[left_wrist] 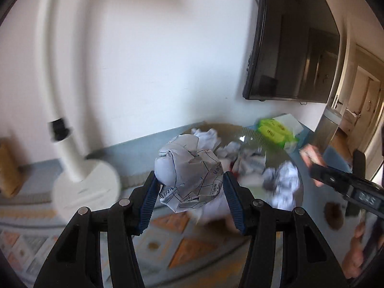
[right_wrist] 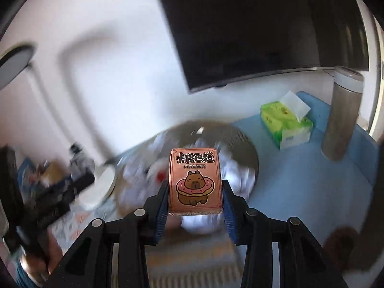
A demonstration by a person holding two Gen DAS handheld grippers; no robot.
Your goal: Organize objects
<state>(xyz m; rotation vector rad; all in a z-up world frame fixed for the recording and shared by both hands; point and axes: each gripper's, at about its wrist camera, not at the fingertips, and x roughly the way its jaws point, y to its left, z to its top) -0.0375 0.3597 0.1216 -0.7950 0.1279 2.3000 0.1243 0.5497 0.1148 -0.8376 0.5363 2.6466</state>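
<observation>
My left gripper (left_wrist: 190, 182) is shut on a crumpled ball of printed paper (left_wrist: 189, 170), held in the air in front of a round basket (left_wrist: 254, 134) that holds several more crumpled papers (left_wrist: 280, 180). My right gripper (right_wrist: 195, 192) is shut on a pink box of playing cards with a capybara picture (right_wrist: 195, 182), held upright above the same basket (right_wrist: 249, 148). The right gripper shows blurred at the right edge of the left wrist view (left_wrist: 345, 182).
A green tissue pack (right_wrist: 286, 122) lies on a blue mat (right_wrist: 312, 172) beside a tall grey cylinder (right_wrist: 340, 120). A dark TV (left_wrist: 292, 48) hangs on the white wall. A white lamp stand (left_wrist: 81, 184) is on the left. A patterned rug (left_wrist: 182, 247) lies below.
</observation>
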